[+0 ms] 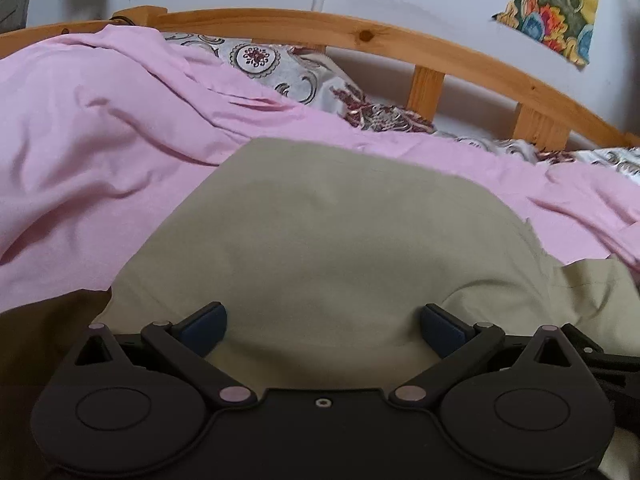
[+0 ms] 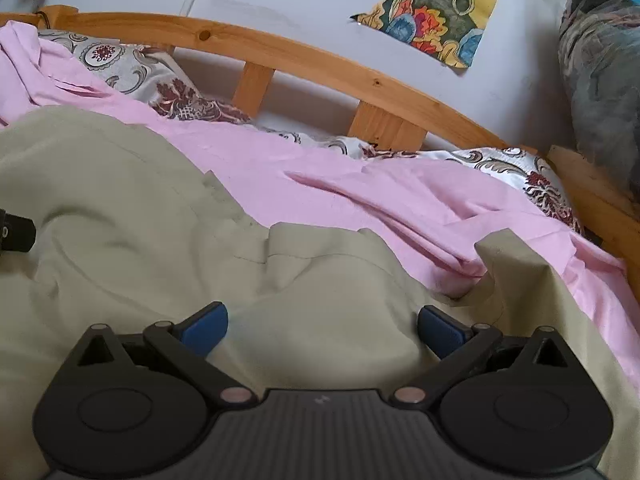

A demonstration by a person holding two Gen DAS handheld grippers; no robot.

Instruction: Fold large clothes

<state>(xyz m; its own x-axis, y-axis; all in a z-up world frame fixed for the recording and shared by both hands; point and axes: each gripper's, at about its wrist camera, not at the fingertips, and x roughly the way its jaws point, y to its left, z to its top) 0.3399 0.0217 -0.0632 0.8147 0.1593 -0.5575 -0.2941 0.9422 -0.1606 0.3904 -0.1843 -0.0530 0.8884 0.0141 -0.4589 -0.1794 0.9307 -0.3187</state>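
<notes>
While both pairs of tongs stand wide apart with nothing between their blue pads, the khaki garment (image 1: 320, 240) lies spread on the bed just under and ahead of them. Seen from the left wrist, the left tongs (image 1: 323, 330) hover over a smooth, flat stretch of the cloth, whose far edge runs as a straight fold line against the pink sheet (image 1: 100, 140); whether the pads touch the cloth cannot be told. Seen from the right wrist, the right tongs (image 2: 322, 330) sit over a more rumpled part of the same garment (image 2: 140, 208), where a seamed edge crosses just ahead and a loose corner sticks up to the right, near the right-hand pad (image 2: 440, 332). Pink sheet lies open beyond the garment in both views, wrinkled, reaching to patterned pillows (image 2: 132, 68) against the wooden bed rail (image 2: 280, 48), which bounds the far side and bends round to the right. Behind the rail is a pale wall with a colourful paper picture (image 2: 436, 8) stuck to it. A dark brown patch at the lower left of the left wrist view is hard to make out. A small black part at the left edge of the right wrist view is cut off. The garment's near side is hidden under the tongs' bodies.
</notes>
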